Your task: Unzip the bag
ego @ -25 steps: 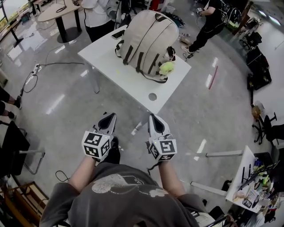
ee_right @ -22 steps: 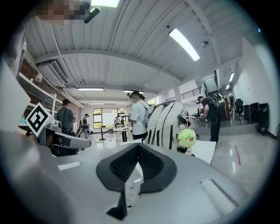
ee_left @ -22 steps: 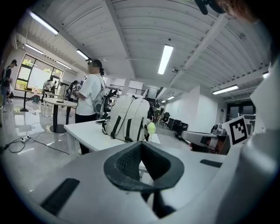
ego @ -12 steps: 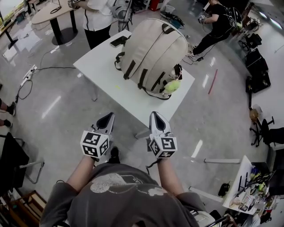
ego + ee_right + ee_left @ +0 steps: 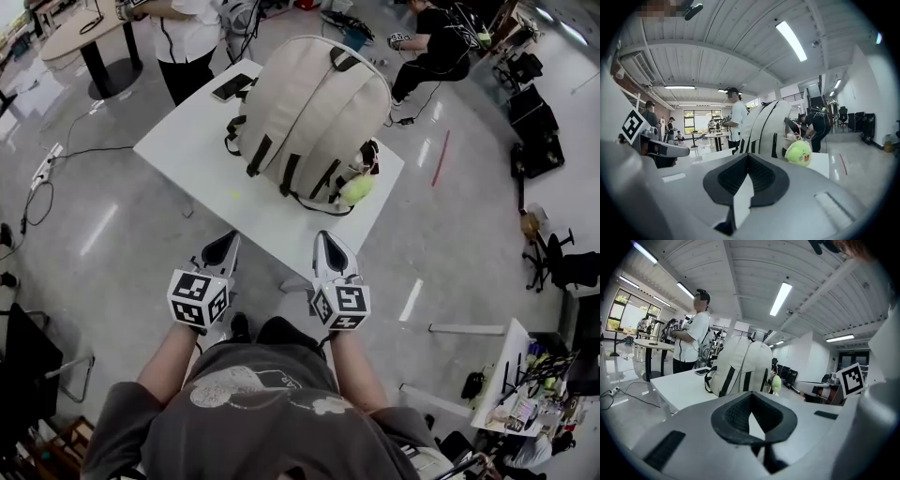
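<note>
Both the left gripper [image 5: 225,248] and right gripper [image 5: 330,246] face the backpack [image 5: 309,112], jaws together.

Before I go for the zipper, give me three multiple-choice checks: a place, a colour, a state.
1. Where is the phone?
A. on the floor
B. on the table beside the backpack
C. atop the backpack

2. The plush charm on the backpack is:
A. red
B. yellow-green
C. blue

3. The right tool is:
A. shut on the zipper pull
B. open round a strap
C. shut and empty, short of the backpack

1 B: it lies flat on the tabletop.
2 B: the right gripper view shows that colour.
3 C: its jaws meet, nothing between.
</note>
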A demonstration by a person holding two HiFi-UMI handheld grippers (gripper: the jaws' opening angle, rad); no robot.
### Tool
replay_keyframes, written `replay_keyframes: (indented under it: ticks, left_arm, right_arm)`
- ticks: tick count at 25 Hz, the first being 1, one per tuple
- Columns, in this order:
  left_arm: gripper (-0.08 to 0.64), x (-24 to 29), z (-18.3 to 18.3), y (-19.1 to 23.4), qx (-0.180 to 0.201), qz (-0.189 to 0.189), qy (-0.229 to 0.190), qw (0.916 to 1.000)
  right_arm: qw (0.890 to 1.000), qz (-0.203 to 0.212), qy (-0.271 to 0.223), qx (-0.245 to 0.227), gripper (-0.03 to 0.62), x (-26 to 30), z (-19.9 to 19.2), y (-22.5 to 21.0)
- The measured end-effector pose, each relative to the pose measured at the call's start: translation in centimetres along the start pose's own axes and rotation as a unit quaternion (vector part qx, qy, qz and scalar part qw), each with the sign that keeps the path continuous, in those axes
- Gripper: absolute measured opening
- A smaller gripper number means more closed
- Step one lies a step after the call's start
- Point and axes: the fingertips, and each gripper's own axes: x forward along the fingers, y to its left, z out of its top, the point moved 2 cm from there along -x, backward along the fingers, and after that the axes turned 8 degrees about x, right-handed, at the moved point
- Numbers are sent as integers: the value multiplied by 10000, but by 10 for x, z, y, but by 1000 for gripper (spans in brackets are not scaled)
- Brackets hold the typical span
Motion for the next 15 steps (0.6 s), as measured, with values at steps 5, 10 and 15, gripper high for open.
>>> replay_keyframes:
  ticks: [5, 10, 15]
  left_arm:
    - [6, 25, 1, -3, 8, 58, 74, 10000]
    - [6, 43, 14, -4, 34, 271, 26, 9996]
    - [6, 59, 28, 6, 38, 447, -15, 9990]
  right_arm:
    - [10000, -20, -51, -57, 0, 22, 10, -22]
    - [9999, -69, 101, -101, 0, 51, 17, -47]
    - [9992, -283, 218, -149, 18, 80, 22, -67]
